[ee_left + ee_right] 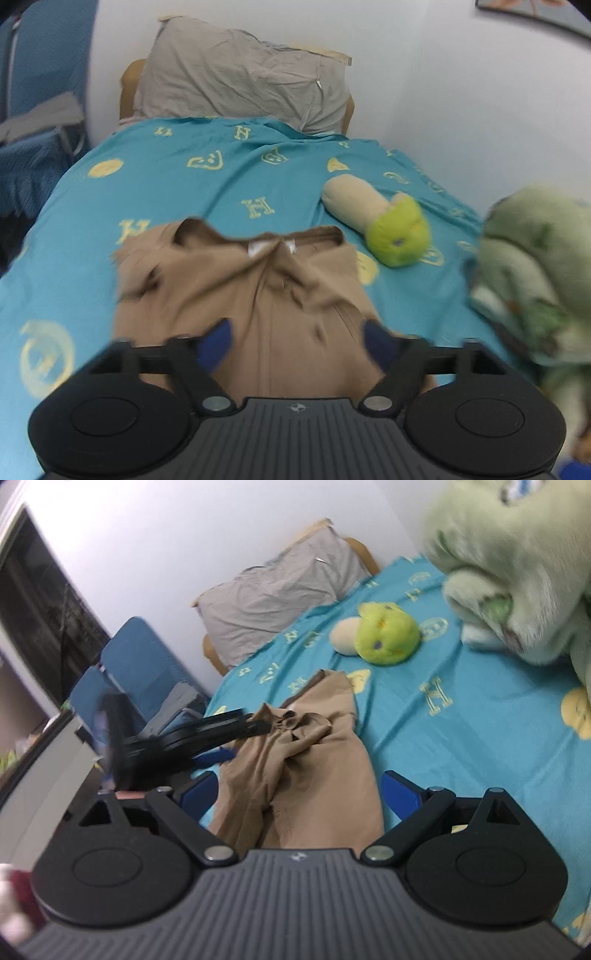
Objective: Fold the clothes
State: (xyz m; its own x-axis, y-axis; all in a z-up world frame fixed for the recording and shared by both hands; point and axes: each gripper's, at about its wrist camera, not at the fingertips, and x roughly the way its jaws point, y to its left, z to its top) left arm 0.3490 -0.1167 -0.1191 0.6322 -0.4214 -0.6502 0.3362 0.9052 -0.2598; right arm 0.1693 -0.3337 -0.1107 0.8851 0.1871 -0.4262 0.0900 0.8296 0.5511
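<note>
A tan garment (258,291) lies rumpled on the teal bedsheet (177,177), its waistband at the far end. My left gripper (297,343) hovers over its near part, jaws open, blue fingertips (218,341) apart and holding nothing. In the right wrist view the same garment (306,760) runs away from my right gripper (299,794), which is open above its near end. The left gripper shows there as a black shape (192,738) at the garment's left edge.
A green and cream plush toy (391,225) lies on the bed to the right of the garment. A large pale green plush (535,280) sits at the right edge. A grey pillow (240,77) leans on the headboard. Blue chairs (125,672) stand left of the bed.
</note>
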